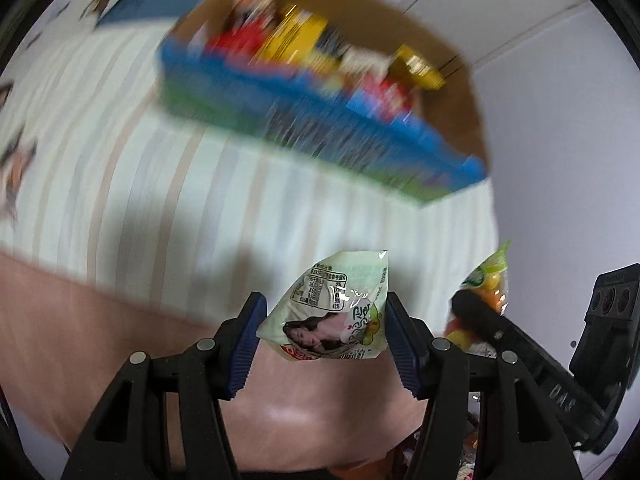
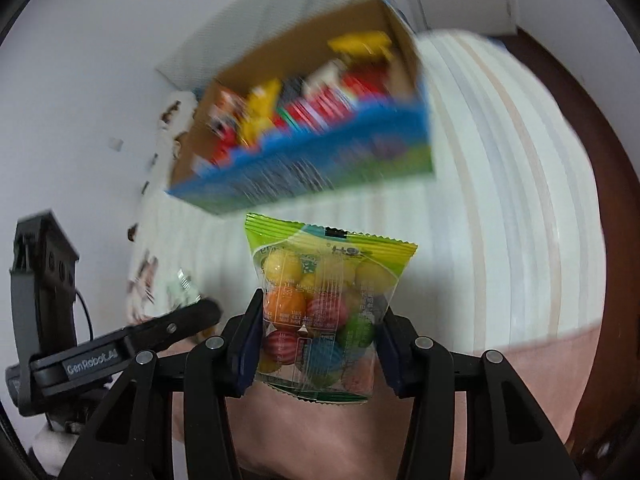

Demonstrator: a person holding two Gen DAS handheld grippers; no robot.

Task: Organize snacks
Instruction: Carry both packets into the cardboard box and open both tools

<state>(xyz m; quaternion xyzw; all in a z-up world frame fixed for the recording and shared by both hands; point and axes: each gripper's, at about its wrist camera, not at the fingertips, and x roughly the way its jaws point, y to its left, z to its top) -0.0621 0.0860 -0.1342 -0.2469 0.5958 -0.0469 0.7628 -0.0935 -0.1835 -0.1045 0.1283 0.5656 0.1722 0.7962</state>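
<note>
Striped white bedding spreads under both grippers, carrying a blurred blue-and-green cardboard box of bright snack packs ahead of the fingers. The left gripper points forward at it, fingers clamped on a pale green foil packet with a woman's portrait; its print is too small to read. The right gripper pinches a clear bag of coloured gumballs. Lettering beside it reads "GenRobot.AI".

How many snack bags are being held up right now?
2. The pale green packet sits between the left gripper's jaws; the bag of colorful balls sits between the right gripper's jaws. More snacks fill the blurry box, uncountable.
</note>
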